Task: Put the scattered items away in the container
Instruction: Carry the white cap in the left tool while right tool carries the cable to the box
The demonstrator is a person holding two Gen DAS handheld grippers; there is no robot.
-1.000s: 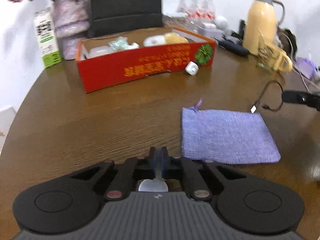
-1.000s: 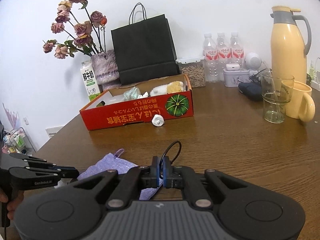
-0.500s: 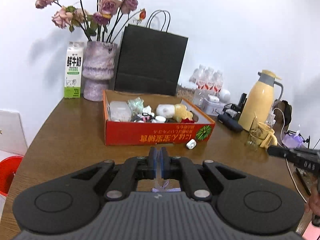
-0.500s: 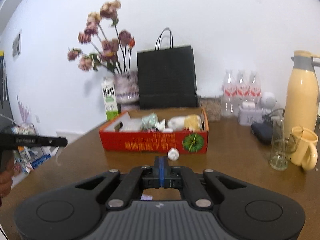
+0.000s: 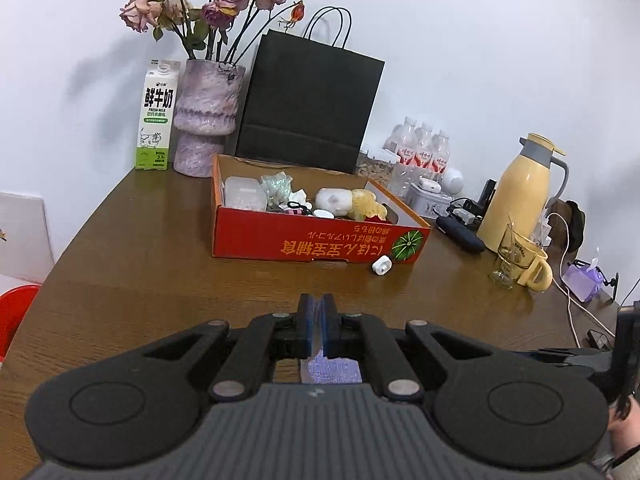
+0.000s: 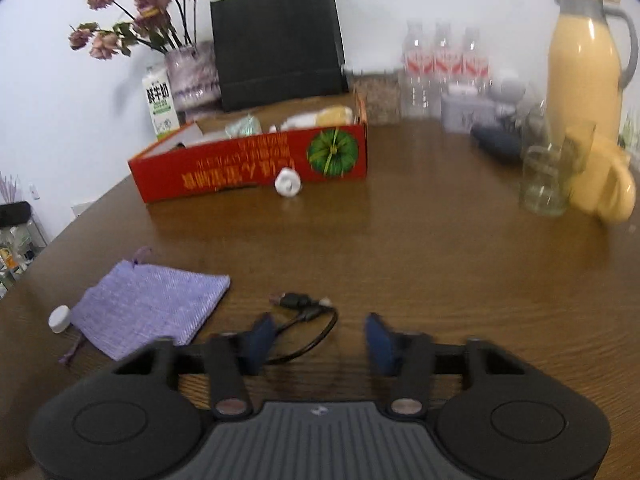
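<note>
Lots of things are already in my red box (image 5: pixel 320 240). My left gripper (image 5: pixel 318 320) is shut on nothing, and my right gripper (image 6: pixel 320 340) has just been opening, empty. The black cable (image 6: pixel 304 312), purple pouch (image 6: pixel 152 304) and white plug (image 6: pixel 287 182) still lie on the table (image 6: pixel 420 260).

Bright, even light; fisheye-curved edges; right wrist view motion-blurred.

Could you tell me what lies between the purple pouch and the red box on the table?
In the right wrist view, only bare wood of the table separates the purple pouch from the red box; the white plug sits against the box front.
</note>
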